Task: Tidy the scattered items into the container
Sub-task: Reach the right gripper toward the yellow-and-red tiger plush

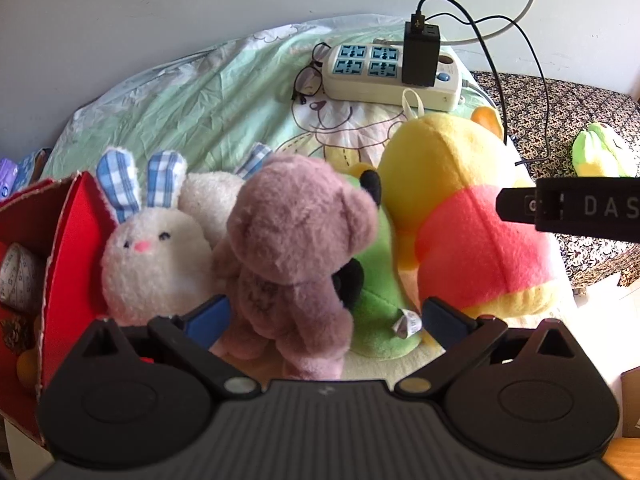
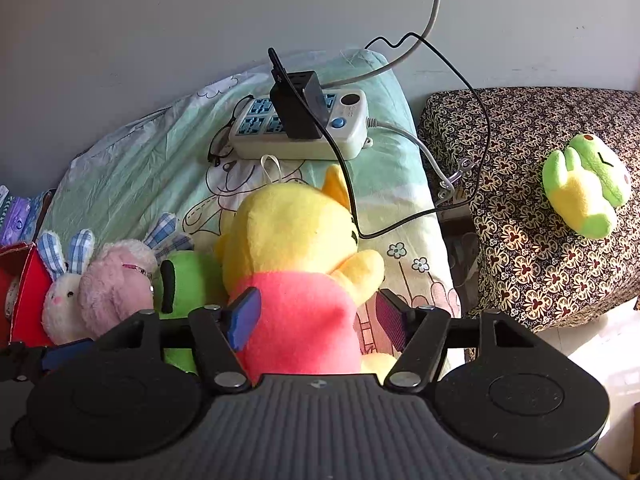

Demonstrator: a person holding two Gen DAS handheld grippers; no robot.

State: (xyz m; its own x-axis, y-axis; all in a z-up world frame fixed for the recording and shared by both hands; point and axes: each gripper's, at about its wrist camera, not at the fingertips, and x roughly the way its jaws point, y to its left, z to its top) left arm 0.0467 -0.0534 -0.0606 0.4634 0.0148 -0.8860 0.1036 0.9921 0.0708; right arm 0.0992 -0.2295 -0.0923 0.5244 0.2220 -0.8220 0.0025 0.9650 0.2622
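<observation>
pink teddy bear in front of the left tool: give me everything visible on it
The pink teddy bear is a small plush of dusty-pink fuzzy fabric, with a round head, two ears, a stubby body and legs. It stands roughly upright with its back to the left camera, so no face shows. It sits between the open fingers of the left tool; contact with the pads is unclear. The white rabbit presses against its left side and the green plush against its right. The right view shows something shiny at its neck.

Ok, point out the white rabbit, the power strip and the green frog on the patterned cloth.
white rabbit [image 1: 154,252]: left wrist view, on its face.
power strip [image 2: 344,120]: right wrist view, on its right end beside the blue button.
green frog [image 2: 584,188]: right wrist view, on its body.
</observation>
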